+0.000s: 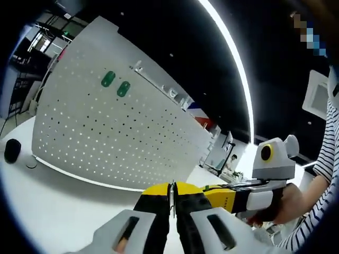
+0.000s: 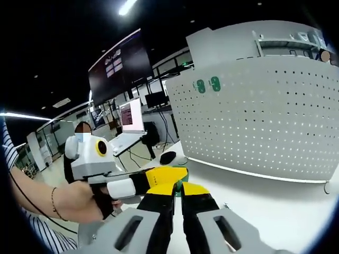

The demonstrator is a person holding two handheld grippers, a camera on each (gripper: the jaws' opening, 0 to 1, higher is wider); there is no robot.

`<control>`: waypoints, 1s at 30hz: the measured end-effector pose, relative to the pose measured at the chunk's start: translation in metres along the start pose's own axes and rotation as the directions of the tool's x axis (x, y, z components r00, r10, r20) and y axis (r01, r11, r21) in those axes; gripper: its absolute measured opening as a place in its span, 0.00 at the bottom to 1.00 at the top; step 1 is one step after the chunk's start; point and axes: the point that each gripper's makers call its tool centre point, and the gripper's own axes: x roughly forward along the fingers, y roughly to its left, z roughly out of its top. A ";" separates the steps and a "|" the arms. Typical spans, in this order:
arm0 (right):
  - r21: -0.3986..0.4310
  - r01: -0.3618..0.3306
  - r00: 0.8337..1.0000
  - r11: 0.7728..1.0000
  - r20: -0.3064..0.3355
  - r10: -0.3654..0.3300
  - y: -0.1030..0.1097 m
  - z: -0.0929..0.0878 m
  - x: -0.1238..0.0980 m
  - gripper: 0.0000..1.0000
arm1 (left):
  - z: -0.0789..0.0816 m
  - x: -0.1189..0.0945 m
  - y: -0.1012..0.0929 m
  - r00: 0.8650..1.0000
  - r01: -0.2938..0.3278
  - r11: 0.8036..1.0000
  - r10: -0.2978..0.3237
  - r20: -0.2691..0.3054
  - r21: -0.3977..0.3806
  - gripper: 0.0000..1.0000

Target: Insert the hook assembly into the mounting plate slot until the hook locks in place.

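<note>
The white perforated mounting plate stands upright on the white table, seen too as the plate in the right gripper view. Two green hooks are fixed near its top edge, also visible as green hooks. My left gripper is shut on a thin metal piece of the hook assembly. My right gripper reaches in from the right, its yellow tip touching the left one's. In its own view the right gripper is shut on a small green bit of the hook assembly, with the left gripper meeting it from the left.
A black mouse lies on the table left of the plate, also seen as the mouse. A metal rail runs behind the plate's top. Monitors and desks fill the room beyond. A person's striped sleeve is at the right.
</note>
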 end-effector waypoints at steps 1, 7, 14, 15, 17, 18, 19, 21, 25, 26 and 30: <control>-0.002 -0.001 1.000 1.000 0.000 0.001 0.000 0.000 0.000 0.01 | 0.000 0.000 0.000 1.000 -0.004 1.000 0.004 -0.002 -0.007 0.01; -0.029 -0.013 1.000 1.000 0.018 0.013 0.004 0.005 0.000 0.00 | 0.007 -0.002 -0.003 1.000 -0.018 0.999 0.018 -0.011 0.032 0.02; -0.124 -0.014 0.999 0.992 0.029 0.018 0.011 0.012 0.000 0.00 | 0.015 -0.005 0.001 1.000 -0.006 1.000 0.007 -0.023 0.017 0.05; -0.127 -0.014 0.999 0.992 0.032 0.018 0.011 0.013 0.000 0.00 | 0.017 -0.005 0.001 1.000 -0.007 1.000 0.008 -0.020 0.016 0.05; -0.135 -0.014 0.999 0.991 0.028 0.018 0.012 0.012 0.001 0.00 | 0.020 -0.006 0.001 1.000 -0.010 1.000 0.010 -0.010 0.004 0.08; -0.137 -0.015 0.999 0.990 0.027 0.019 0.012 0.011 0.002 0.00 | 0.023 -0.006 0.000 1.000 0.005 1.000 -0.005 0.001 -0.011 0.10; -0.139 -0.014 0.999 0.990 0.028 0.018 0.013 0.010 0.002 0.00 | 0.025 -0.006 0.000 1.000 0.004 1.000 -0.004 0.005 -0.018 0.14; -0.152 -0.015 1.000 0.988 0.025 0.019 0.015 0.008 0.002 0.00 | 0.026 -0.006 0.000 1.000 -0.001 1.000 0.001 0.006 -0.014 0.19; -0.181 0.005 0.999 0.983 0.038 0.002 0.015 0.010 0.000 0.00 | 0.033 -0.009 0.006 0.999 -0.025 1.000 0.025 0.022 -0.017 0.27; -0.190 0.013 0.999 0.982 0.044 -0.005 0.013 0.012 0.000 0.00 | 0.035 -0.011 0.008 0.999 -0.034 0.999 0.035 0.027 -0.018 0.31; -0.202 0.044 0.998 0.978 0.062 -0.032 0.006 0.015 -0.002 0.00 | 0.037 -0.019 0.017 0.997 -0.068 0.998 0.068 0.025 -0.002 0.38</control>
